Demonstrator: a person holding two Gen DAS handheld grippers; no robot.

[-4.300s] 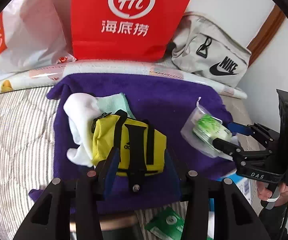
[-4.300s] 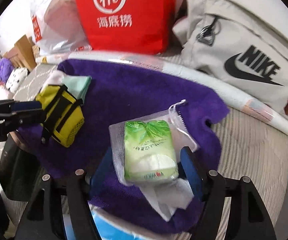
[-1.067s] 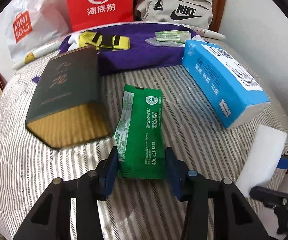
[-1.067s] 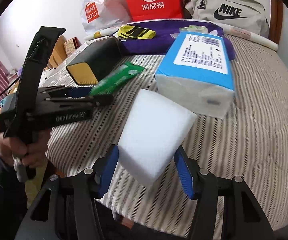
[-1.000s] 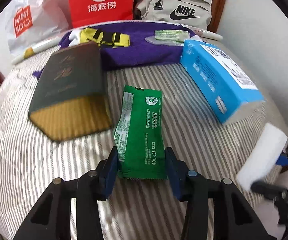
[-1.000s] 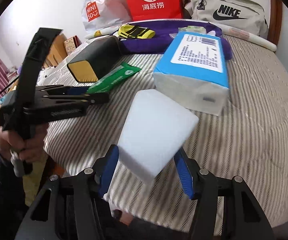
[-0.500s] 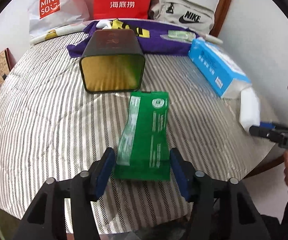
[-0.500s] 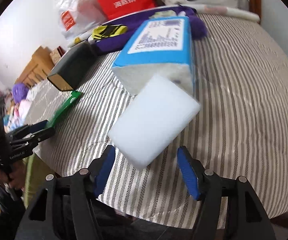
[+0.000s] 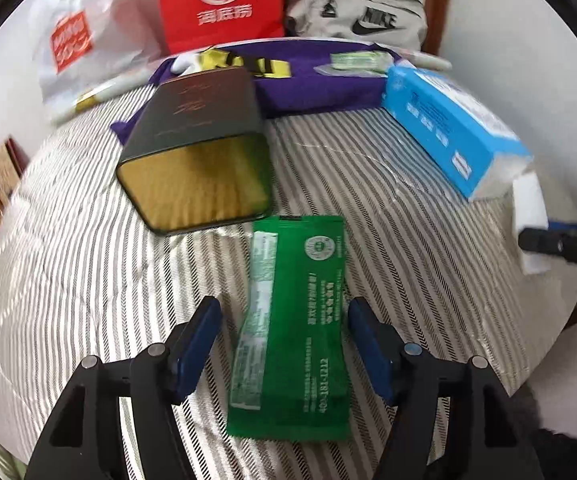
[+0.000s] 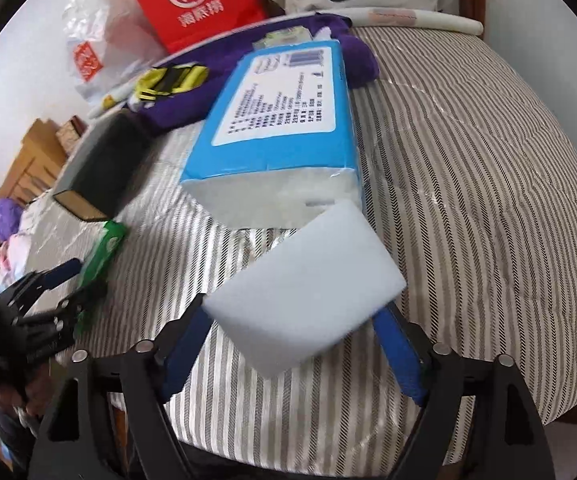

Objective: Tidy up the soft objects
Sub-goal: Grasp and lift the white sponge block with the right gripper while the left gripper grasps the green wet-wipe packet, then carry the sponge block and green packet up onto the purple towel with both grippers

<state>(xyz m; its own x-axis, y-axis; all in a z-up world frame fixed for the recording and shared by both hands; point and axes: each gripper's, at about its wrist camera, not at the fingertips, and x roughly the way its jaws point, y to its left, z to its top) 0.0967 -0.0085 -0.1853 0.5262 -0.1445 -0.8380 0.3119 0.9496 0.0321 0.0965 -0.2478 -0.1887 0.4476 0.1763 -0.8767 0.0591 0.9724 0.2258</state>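
A green flat packet (image 9: 296, 328) lies on the striped bedspread (image 9: 68, 280) between the fingers of my left gripper (image 9: 284, 344), which is open and clear of its sides. A white sponge block (image 10: 308, 284) lies between the fingers of my right gripper (image 10: 292, 336), which is open around it. The sponge (image 9: 530, 216) and right gripper (image 9: 560, 240) show at the right edge of the left wrist view. A yellow pouch (image 9: 248, 62) and a small green tissue pack (image 9: 354, 60) lie on the purple towel (image 9: 308, 88) at the back.
A dark box with a gold end (image 9: 200, 152) lies left of centre. A blue tissue pack (image 10: 284, 120) lies just behind the sponge. A red bag (image 9: 220, 4), a white plastic bag (image 9: 76, 40) and a beige Nike bag (image 9: 352, 12) stand at the back.
Both grippers have opened: the left has let go of the green packet, the right of the white sponge. Both items now rest on the bedspread near its front edge.
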